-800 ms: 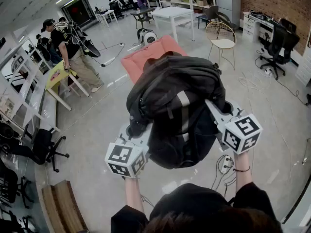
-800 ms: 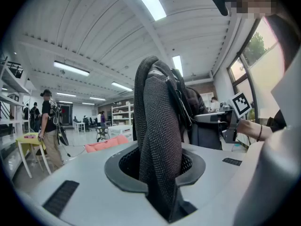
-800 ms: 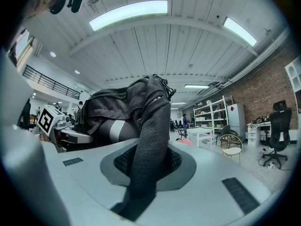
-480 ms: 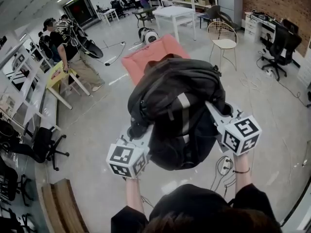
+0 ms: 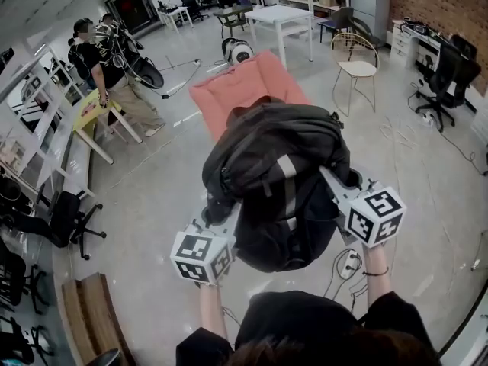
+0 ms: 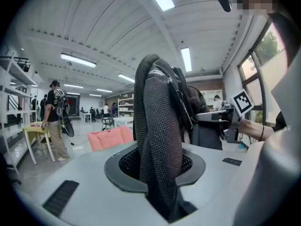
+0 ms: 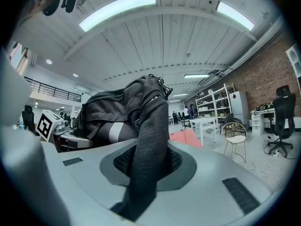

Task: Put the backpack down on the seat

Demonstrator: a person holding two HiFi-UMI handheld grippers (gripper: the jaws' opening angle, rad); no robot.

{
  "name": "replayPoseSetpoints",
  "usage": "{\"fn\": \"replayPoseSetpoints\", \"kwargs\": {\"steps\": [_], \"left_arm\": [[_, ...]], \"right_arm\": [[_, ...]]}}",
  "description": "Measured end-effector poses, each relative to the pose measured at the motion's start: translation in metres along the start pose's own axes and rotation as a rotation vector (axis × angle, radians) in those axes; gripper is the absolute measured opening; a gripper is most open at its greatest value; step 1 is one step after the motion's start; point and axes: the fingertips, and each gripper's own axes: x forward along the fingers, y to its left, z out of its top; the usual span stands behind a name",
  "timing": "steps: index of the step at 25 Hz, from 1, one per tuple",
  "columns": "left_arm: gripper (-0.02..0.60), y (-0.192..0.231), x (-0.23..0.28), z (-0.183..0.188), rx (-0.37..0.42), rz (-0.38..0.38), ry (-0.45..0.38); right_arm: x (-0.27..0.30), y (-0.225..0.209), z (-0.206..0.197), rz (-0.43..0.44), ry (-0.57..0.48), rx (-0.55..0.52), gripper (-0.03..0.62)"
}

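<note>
A black backpack (image 5: 274,178) with a grey stripe hangs in the air in front of me, carried between both grippers. My left gripper (image 5: 219,207) is shut on a mesh shoulder strap (image 6: 157,140) at the bag's left side. At the right side my right gripper (image 5: 335,175) is shut on the other mesh strap (image 7: 148,145). The pink seat (image 5: 248,86) stands on the floor just beyond the bag, which covers its near end. It also shows low and ahead, as the pink seat (image 6: 110,138) and the pink seat (image 7: 186,138), in the two gripper views.
A person (image 5: 114,75) with gear stands left of the seat by a yellow table (image 5: 95,117). A gold wire chair (image 5: 358,59) and a white table (image 5: 286,21) are at the right rear. An office chair (image 5: 65,223) and cables (image 5: 347,265) are on the floor nearby.
The pink seat has come nearer and lower in the head view. Both grippers keep their hold on the backpack straps, in nearly the same pose.
</note>
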Motion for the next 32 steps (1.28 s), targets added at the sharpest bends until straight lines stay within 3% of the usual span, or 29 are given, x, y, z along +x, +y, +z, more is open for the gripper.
{"fn": "replayPoseSetpoints", "kwargs": {"steps": [11, 24, 32], "left_arm": [[0.115, 0.015, 0.067, -0.018, -0.025, -0.002, 0.041], [0.115, 0.123, 0.175, -0.017, -0.098, -0.054, 0.056], [0.115, 0.168, 0.234, -0.015, -0.092, -0.065, 0.076]], "right_arm": [[0.044, -0.052, -0.021, -0.003, 0.027, 0.041, 0.072], [0.183, -0.098, -0.011, -0.046, 0.089, 0.038, 0.072], [0.248, -0.132, -0.016, -0.069, 0.096, 0.073, 0.072]]}}
